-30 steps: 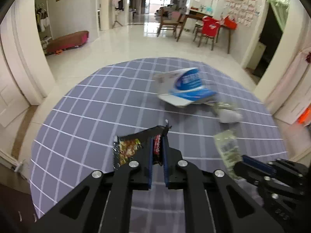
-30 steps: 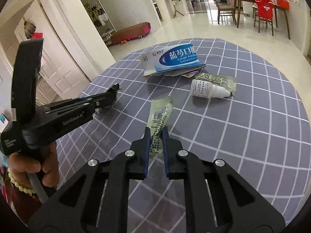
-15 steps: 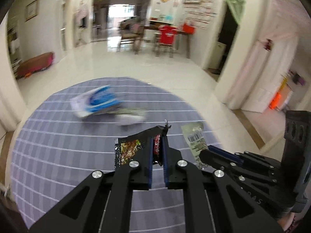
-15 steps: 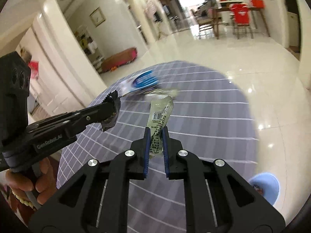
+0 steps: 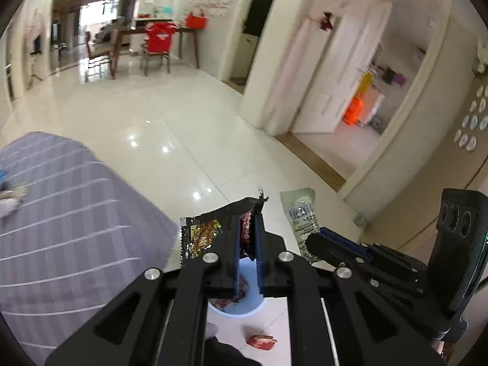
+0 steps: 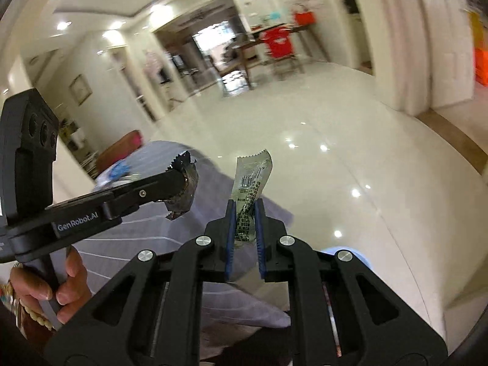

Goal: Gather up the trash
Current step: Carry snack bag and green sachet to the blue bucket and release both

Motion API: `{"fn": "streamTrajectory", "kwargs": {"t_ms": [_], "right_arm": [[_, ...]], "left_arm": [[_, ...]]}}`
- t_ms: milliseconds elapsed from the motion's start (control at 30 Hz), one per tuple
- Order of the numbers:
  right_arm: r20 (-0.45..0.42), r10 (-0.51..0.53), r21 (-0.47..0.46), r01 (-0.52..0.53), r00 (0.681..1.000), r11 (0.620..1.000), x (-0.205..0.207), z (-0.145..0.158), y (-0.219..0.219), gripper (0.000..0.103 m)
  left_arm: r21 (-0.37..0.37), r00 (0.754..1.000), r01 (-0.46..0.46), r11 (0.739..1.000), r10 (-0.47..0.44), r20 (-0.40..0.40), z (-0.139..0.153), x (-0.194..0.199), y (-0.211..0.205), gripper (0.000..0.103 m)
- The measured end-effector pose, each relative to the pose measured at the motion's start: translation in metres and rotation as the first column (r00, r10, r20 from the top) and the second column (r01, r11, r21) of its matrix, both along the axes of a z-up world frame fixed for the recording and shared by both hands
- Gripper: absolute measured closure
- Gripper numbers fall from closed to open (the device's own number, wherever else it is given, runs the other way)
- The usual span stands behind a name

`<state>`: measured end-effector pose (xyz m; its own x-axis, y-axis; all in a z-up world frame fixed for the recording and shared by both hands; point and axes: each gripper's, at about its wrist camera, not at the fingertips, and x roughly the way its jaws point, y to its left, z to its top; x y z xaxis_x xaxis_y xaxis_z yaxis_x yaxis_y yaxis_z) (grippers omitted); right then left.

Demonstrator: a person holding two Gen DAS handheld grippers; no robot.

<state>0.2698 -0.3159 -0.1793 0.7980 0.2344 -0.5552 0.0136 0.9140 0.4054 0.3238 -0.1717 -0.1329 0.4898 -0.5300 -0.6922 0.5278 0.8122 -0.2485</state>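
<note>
Far to your left, the round surface (image 5: 76,228) under its grey cloth with white grid lines reaches the picture's edge, and blurred blue-and-white packaging (image 5: 6,189) lies on it, too smeared to read.

Your left claw (image 5: 247,228) is clamped nearly shut on a torn dark foil snack wrapper with red and yellow print (image 5: 204,231); the wrapper sticks up and out to the left of the blue-lined fingers (image 5: 236,244). Directly beneath that claw, on the glossy white tiled floor (image 5: 183,140), stands a pale blue round bin (image 5: 241,305) with scraps in it, and a small red-and-pink wrapper (image 5: 261,342) lies on the tile just beside it.

To the right, your right claw (image 6: 245,222) is pinched almost closed on a clear plastic sachet with black print and a barcode (image 6: 251,183), which stands upright above the fingertips. Both claws hang past the surface's edge, above the floor. In the right wrist view your hand (image 6: 48,289), with a bead bracelet at the wrist, grips the left tool's handle.
</note>
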Motion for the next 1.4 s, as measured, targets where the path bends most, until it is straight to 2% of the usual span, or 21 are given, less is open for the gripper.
{"fn": "streamTrajectory", "kwargs": {"t_ms": [167, 233, 300, 433, 600, 700, 967, 1267, 1300, 1333, 1367, 1400], "right_arm": [[-0.038, -0.042, 0.048, 0.044, 0.998, 0.998, 0.003, -0.032, -0.029, 0.087], [-0.071, -0.050, 0.073, 0.056, 0.996, 0.996, 0.010, -0.051, -0.040, 0.075], [-0.109, -0.069, 0.096, 0.079, 0.992, 0.992, 0.015, -0.067, -0.050, 0.058], [-0.139, -0.088, 0.131, 0.106, 0.986, 0.986, 0.010, -0.088, -0.070, 0.058], [-0.140, -0.103, 0.135, 0.122, 0.985, 0.983, 0.003, -0.089, -0.079, 0.058], [-0.132, -0.117, 0.138, 0.135, 0.984, 0.981, -0.007, -0.092, -0.093, 0.057], [-0.107, -0.158, 0.143, 0.172, 0.982, 0.975, -0.012, -0.086, -0.094, 0.057], [-0.024, -0.311, 0.150, 0.311, 0.950, 0.938, -0.040, -0.075, -0.115, 0.053], [-0.023, -0.316, 0.150, 0.316, 0.948, 0.937, -0.041, -0.074, -0.117, 0.053], [-0.022, -0.322, 0.150, 0.322, 0.946, 0.935, -0.042, -0.073, -0.117, 0.053], [-0.024, -0.324, 0.151, 0.323, 0.946, 0.934, -0.042, -0.074, -0.118, 0.053], [-0.029, -0.322, 0.156, 0.323, 0.946, 0.934, -0.043, -0.074, -0.118, 0.053]], "left_arm": [[0.015, 0.997, 0.055, 0.998, -0.053, -0.064, -0.040, 0.011, -0.043, 0.095], [0.028, 0.993, 0.069, 0.997, -0.066, -0.096, -0.058, 0.015, -0.056, 0.095], [0.039, 0.991, 0.074, 0.996, -0.069, -0.117, -0.072, 0.016, -0.064, 0.095], [0.066, 0.984, 0.095, 0.993, -0.083, -0.160, -0.097, 0.022, -0.076, 0.095], [0.081, 0.979, 0.109, 0.991, -0.093, -0.180, -0.114, 0.019, -0.083, 0.095], [0.087, 0.977, 0.119, 0.989, -0.101, -0.186, -0.117, 0.021, -0.088, 0.095], [0.095, 0.974, 0.139, 0.986, -0.118, -0.194, -0.124, 0.021, -0.096, 0.095], [0.084, 0.968, 0.170, 0.982, -0.150, -0.199, -0.125, 0.025, -0.114, 0.092], [0.094, 0.968, 0.173, 0.981, -0.152, -0.198, -0.126, 0.025, -0.116, 0.077], [0.117, 0.971, 0.162, 0.980, -0.137, -0.193, -0.126, 0.026, -0.118, 0.049], [0.136, 0.979, 0.132, 0.982, -0.108, -0.171, -0.125, 0.027, -0.116, 0.038], [0.133, 0.985, 0.106, 0.986, -0.086, -0.147, -0.123, 0.026, -0.113, 0.035]]}}
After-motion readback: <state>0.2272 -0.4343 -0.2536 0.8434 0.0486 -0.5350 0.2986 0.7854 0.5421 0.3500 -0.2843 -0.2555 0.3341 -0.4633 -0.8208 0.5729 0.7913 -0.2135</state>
